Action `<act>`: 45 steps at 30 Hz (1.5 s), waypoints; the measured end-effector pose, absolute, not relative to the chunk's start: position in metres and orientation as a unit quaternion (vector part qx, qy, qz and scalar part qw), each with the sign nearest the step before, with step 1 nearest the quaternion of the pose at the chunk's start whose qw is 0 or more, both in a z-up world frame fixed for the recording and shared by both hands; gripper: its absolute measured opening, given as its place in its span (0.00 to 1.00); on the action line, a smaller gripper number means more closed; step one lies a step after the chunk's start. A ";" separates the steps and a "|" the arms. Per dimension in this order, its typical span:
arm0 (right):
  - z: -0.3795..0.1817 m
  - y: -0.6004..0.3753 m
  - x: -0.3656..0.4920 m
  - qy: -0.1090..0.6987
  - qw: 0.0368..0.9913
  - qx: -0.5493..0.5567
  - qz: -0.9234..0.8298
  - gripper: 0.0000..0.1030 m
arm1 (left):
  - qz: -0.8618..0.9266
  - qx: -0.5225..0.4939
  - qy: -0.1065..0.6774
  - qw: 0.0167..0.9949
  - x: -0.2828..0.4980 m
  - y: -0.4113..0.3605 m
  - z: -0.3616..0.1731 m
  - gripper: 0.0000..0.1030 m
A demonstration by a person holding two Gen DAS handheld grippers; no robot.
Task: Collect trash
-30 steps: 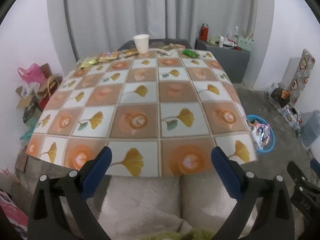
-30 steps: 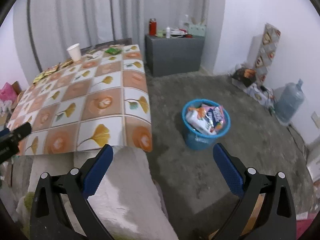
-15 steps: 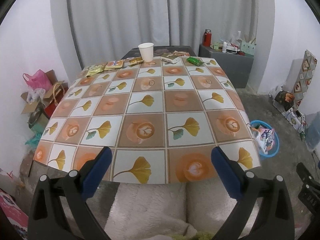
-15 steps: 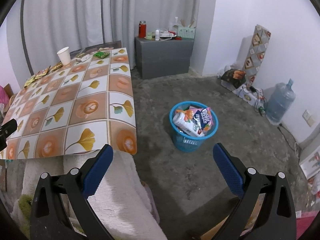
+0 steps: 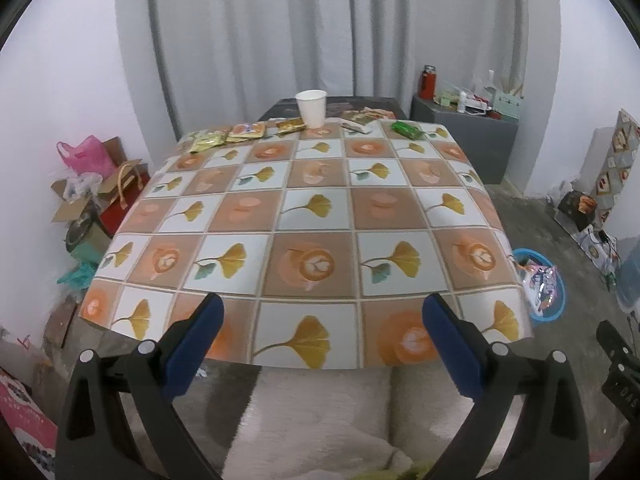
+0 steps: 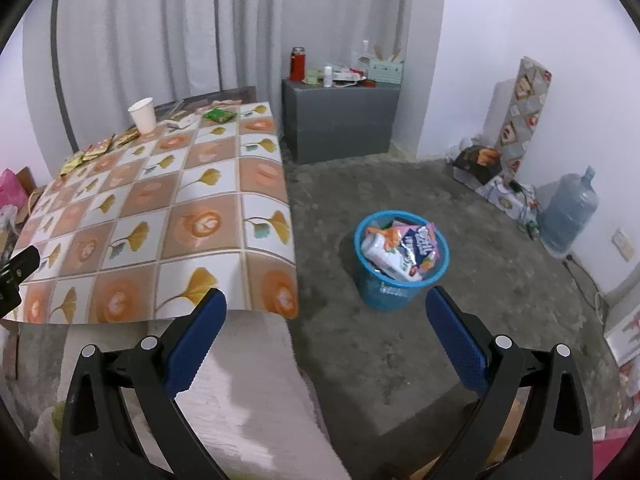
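Observation:
A white paper cup and several snack wrappers stand along the far edge of the table: yellow packets at the left, a green wrapper at the right. The cup and the green wrapper also show in the right wrist view. A blue trash basket full of wrappers stands on the floor right of the table; it also shows in the left wrist view. My left gripper is open and empty at the table's near edge. My right gripper is open and empty, above the floor near the basket.
A grey cabinet with a red flask and clutter stands at the back. A water jug and boxes line the right wall. Bags and cartons are piled left of the table. A pale fluffy seat lies below both grippers.
Both views have pulled back and tilted up slightly; the table and the basket sit a bit farther off. Both grippers stay open and empty.

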State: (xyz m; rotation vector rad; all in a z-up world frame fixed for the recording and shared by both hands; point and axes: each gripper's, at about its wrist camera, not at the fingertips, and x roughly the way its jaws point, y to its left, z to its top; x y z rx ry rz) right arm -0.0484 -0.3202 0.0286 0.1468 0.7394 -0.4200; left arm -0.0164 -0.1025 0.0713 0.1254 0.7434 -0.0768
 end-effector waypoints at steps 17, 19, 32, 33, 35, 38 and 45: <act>0.040 -0.281 -0.025 0.368 0.912 0.047 -0.177 0.93 | -0.013 0.034 0.367 0.930 -0.007 -0.063 0.078 0.95; 0.041 -0.278 -0.024 0.369 0.911 0.045 -0.177 0.93 | -0.011 0.032 0.366 0.930 -0.006 -0.060 0.079 0.95; 0.047 -0.272 -0.023 0.366 0.912 0.038 -0.183 0.93 | -0.007 0.017 0.366 0.931 -0.001 -0.045 0.082 0.95; 0.047 -0.272 -0.023 0.367 0.912 0.039 -0.182 0.93 | -0.007 0.018 0.366 0.930 0.000 -0.044 0.082 0.95; 0.047 -0.272 -0.023 0.366 0.911 0.039 -0.183 0.93 | -0.007 0.019 0.364 0.931 -0.001 -0.044 0.082 0.95; 0.047 -0.273 -0.024 0.366 0.912 0.039 -0.182 0.93 | -0.009 0.019 0.366 0.930 0.000 -0.044 0.082 0.95; 0.049 -0.277 -0.025 0.365 0.912 0.042 -0.181 0.93 | -0.010 0.020 0.362 0.932 -0.003 -0.045 0.086 0.95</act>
